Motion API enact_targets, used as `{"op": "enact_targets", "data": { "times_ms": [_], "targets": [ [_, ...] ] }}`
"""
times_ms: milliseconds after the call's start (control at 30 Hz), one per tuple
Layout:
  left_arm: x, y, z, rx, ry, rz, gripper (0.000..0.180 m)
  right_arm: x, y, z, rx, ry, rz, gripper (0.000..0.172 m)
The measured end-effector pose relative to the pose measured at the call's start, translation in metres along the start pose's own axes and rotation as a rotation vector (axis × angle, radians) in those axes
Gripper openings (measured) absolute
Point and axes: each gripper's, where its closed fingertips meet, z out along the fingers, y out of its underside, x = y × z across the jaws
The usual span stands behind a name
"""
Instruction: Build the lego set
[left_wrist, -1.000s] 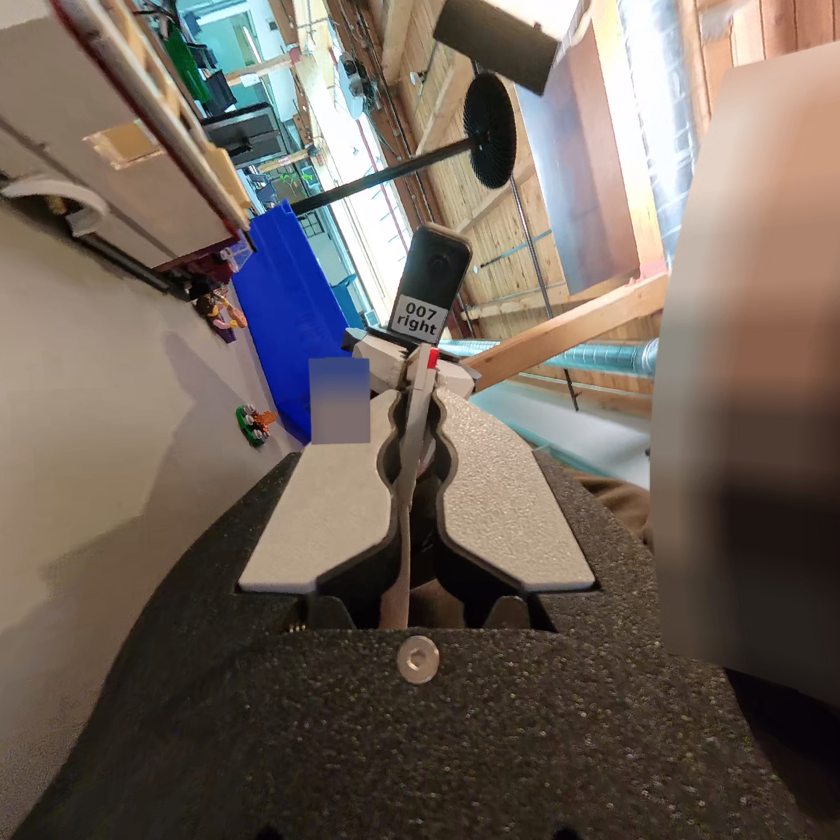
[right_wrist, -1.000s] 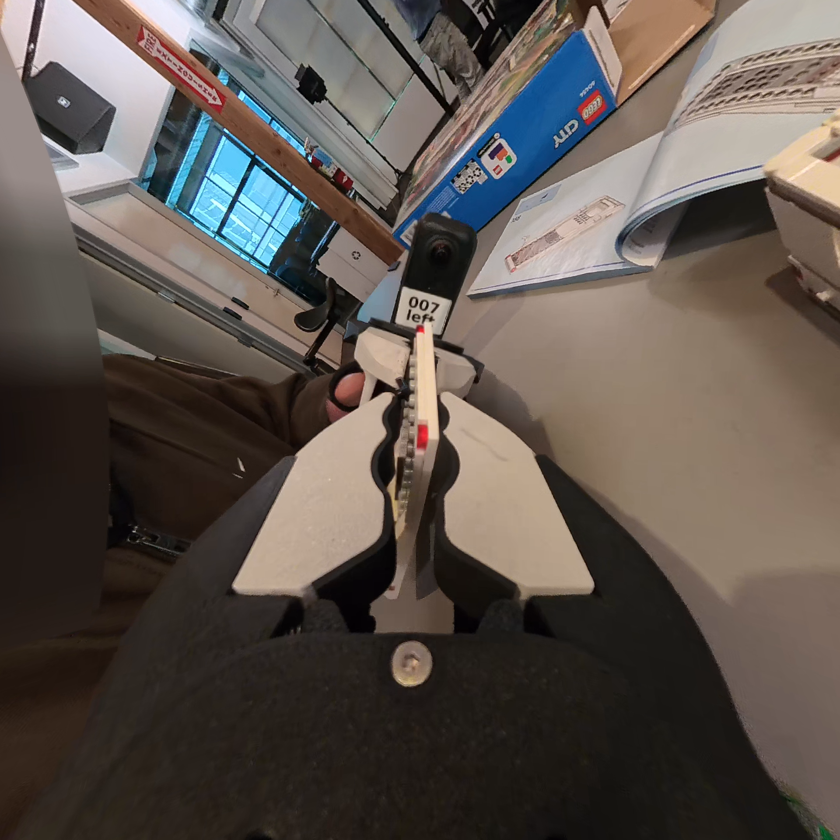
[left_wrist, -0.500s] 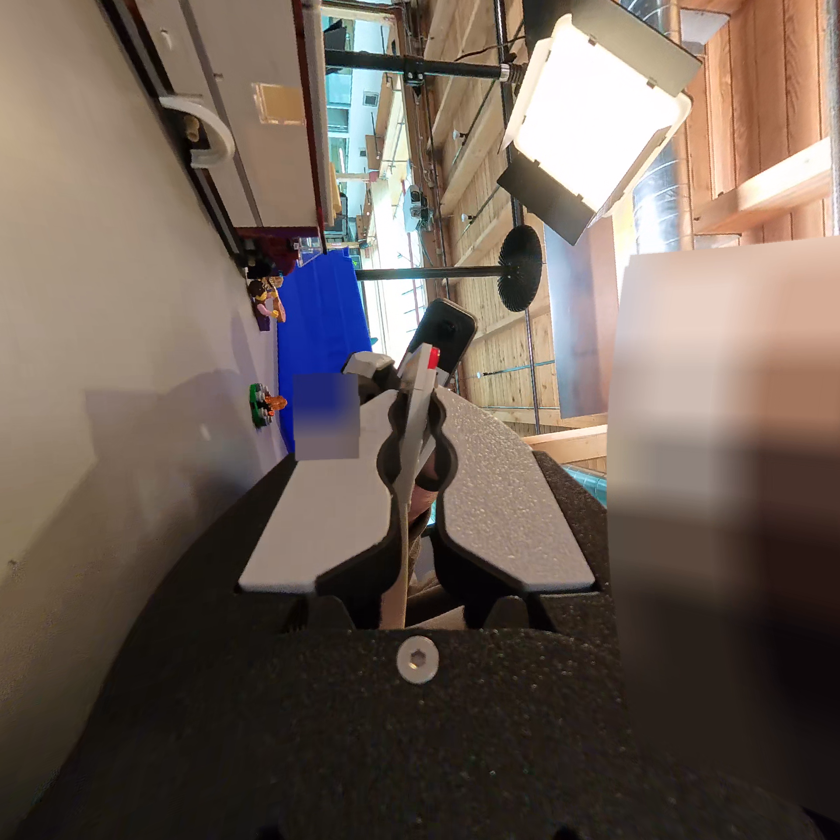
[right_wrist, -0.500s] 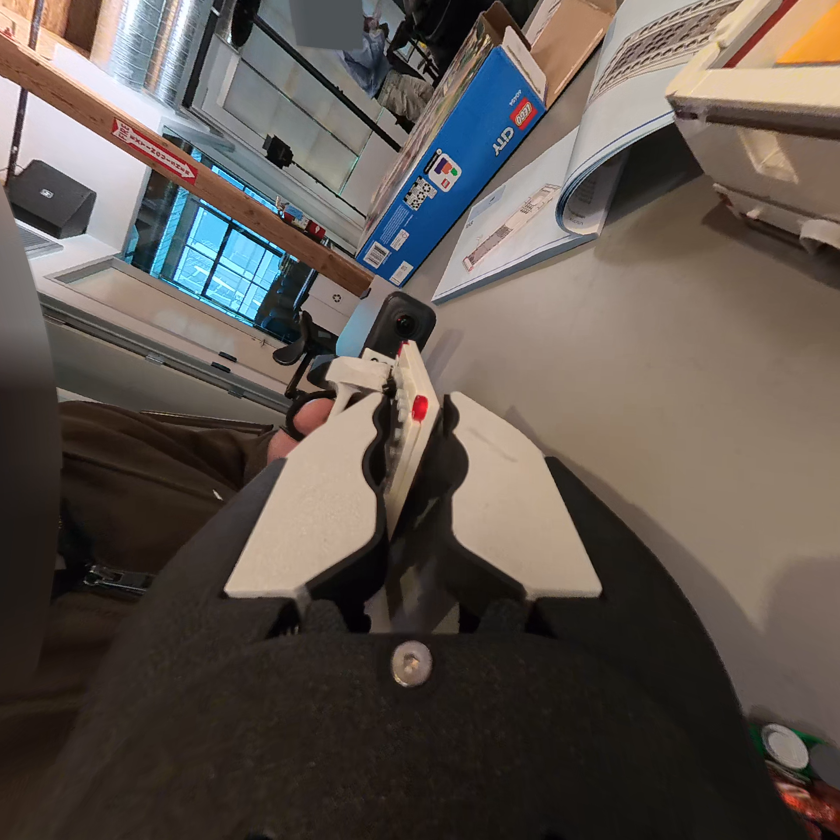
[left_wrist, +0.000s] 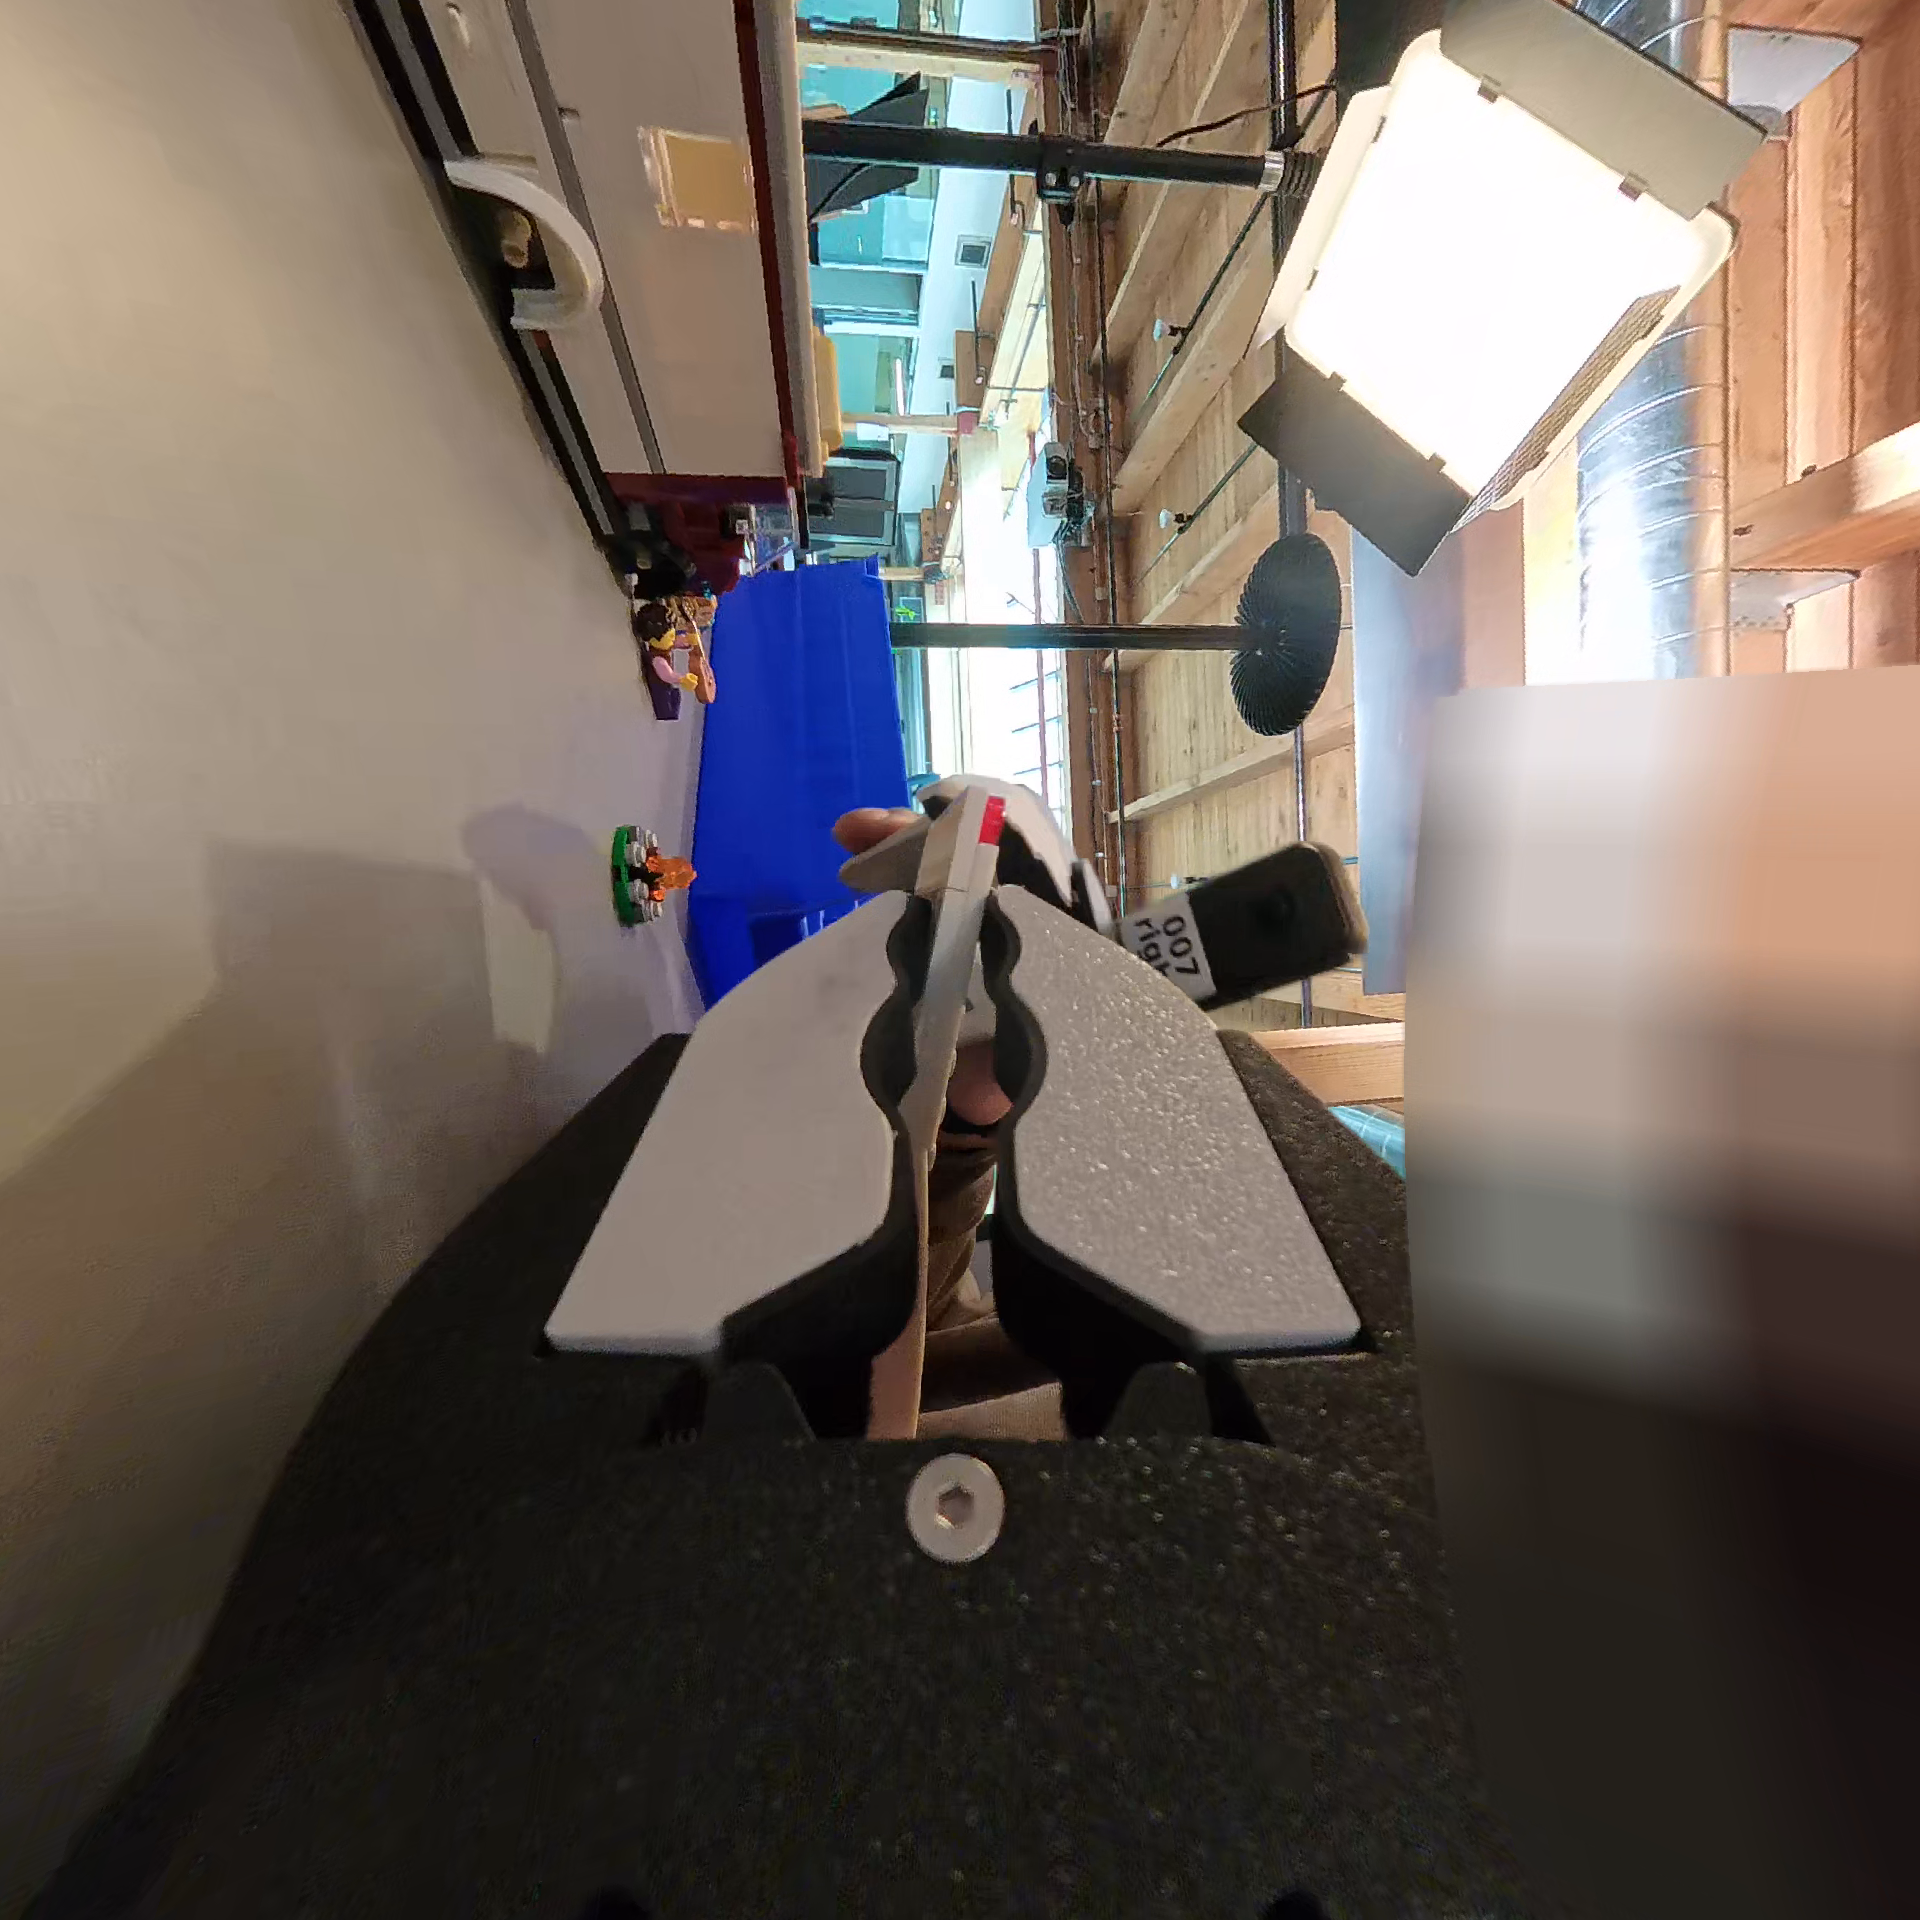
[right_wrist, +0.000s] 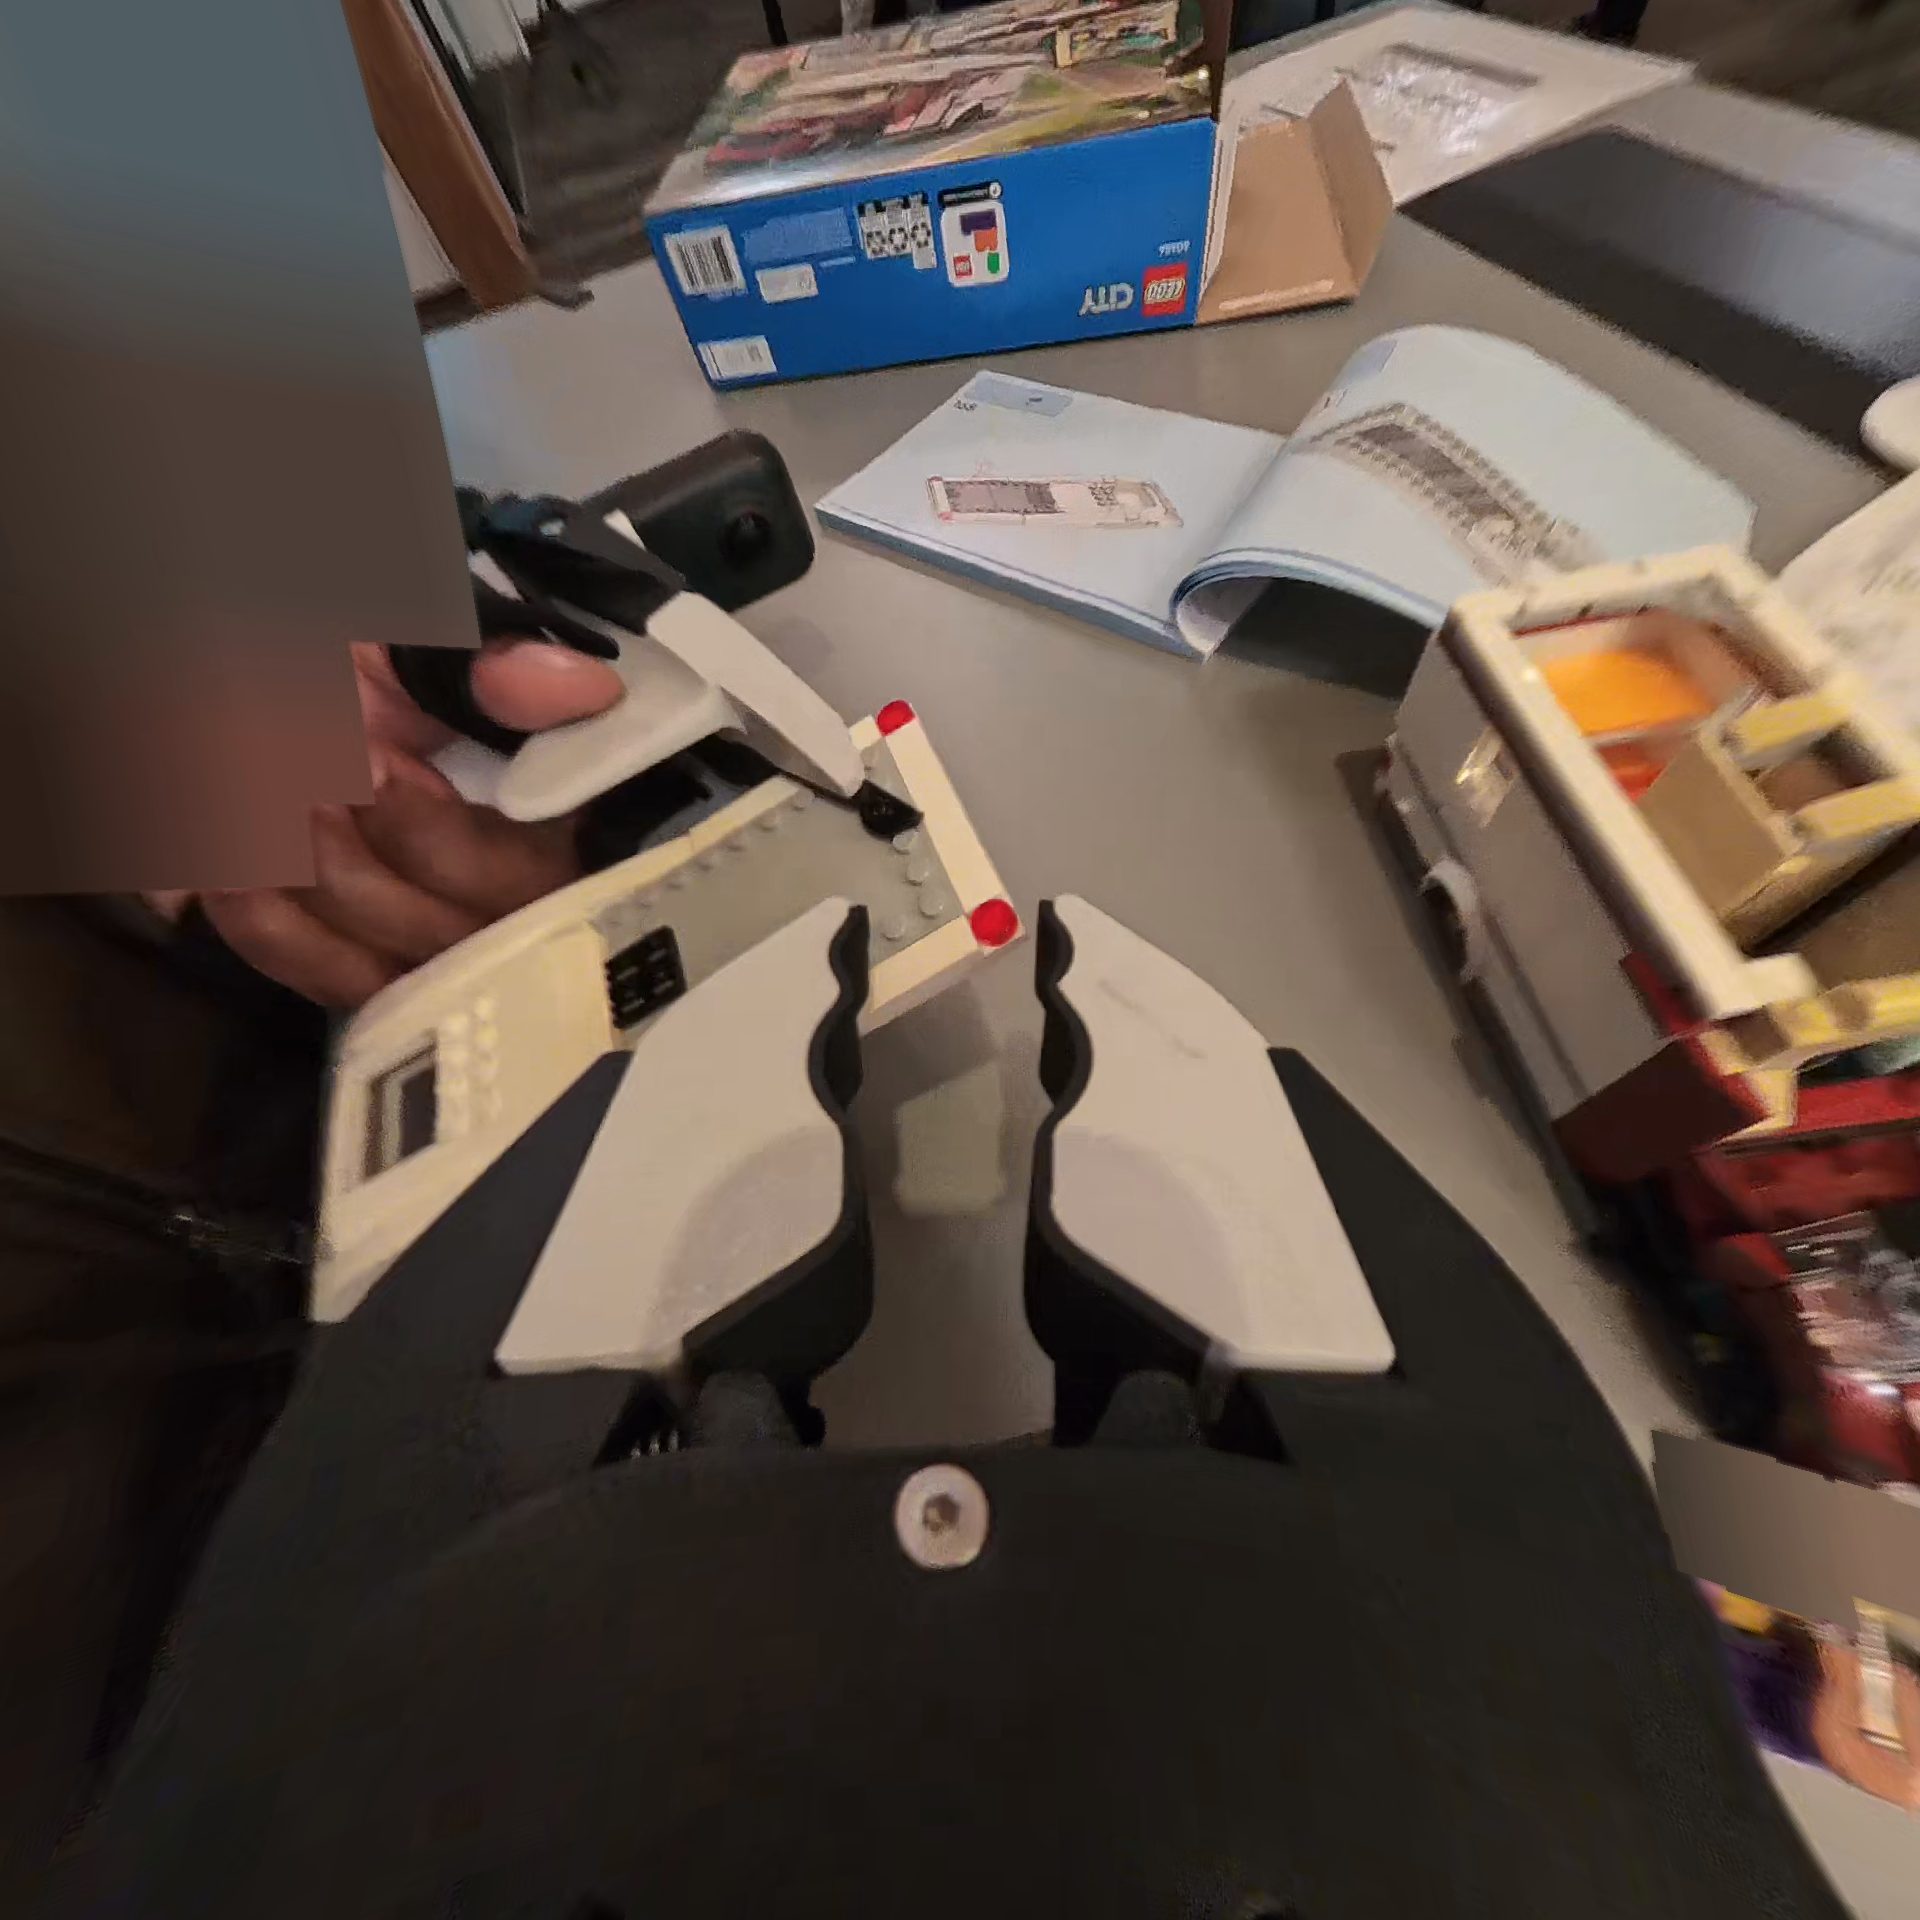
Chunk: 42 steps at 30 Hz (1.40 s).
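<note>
**Left gripper clamps brick panel, right stands open**

The left gripper (left_wrist: 951, 925) has both pads pressed on a flat white-and-grey brick panel (right_wrist: 727, 935) w/ red corner studs, held edge-on above the grey table (right_wrist: 1195, 790). The right gripper (right_wrist: 945, 977) is spread wide, gripping nothing; panel's corner sits just beside its left finger. Nearby: open instruction booklet (right_wrist: 1299, 499), blue box (right_wrist: 935, 260), brick building (right_wrist: 1662, 831).
</note>
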Motion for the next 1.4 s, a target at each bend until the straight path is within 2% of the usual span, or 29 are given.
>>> {"op": "enact_targets", "data": {
  "times_ms": [200,333,500,733,1400],
  "targets": [
    [0.002,0.006,-0.002,0.015,-0.019,0.012,0.010,-0.009,-0.017,-0.003,0.003,0.028,-0.362,0.028],
    [0.000,0.010,-0.002,0.011,-0.035,0.018,0.010,-0.020,-0.020,0.002,-0.010,-0.041,-0.445,0.022],
    [-0.002,0.012,-0.003,0.008,-0.041,0.021,0.010,-0.028,-0.014,0.007,-0.043,-0.112,-0.462,0.012],
    [-0.003,0.015,-0.001,-0.015,-0.044,0.018,0.010,-0.026,-0.006,0.011,-0.089,-0.104,-0.449,0.008],
    [-0.005,0.014,-0.003,-0.010,-0.038,0.014,0.010,-0.023,-0.004,0.010,-0.094,-0.101,-0.301,0.010]
  ]
}}
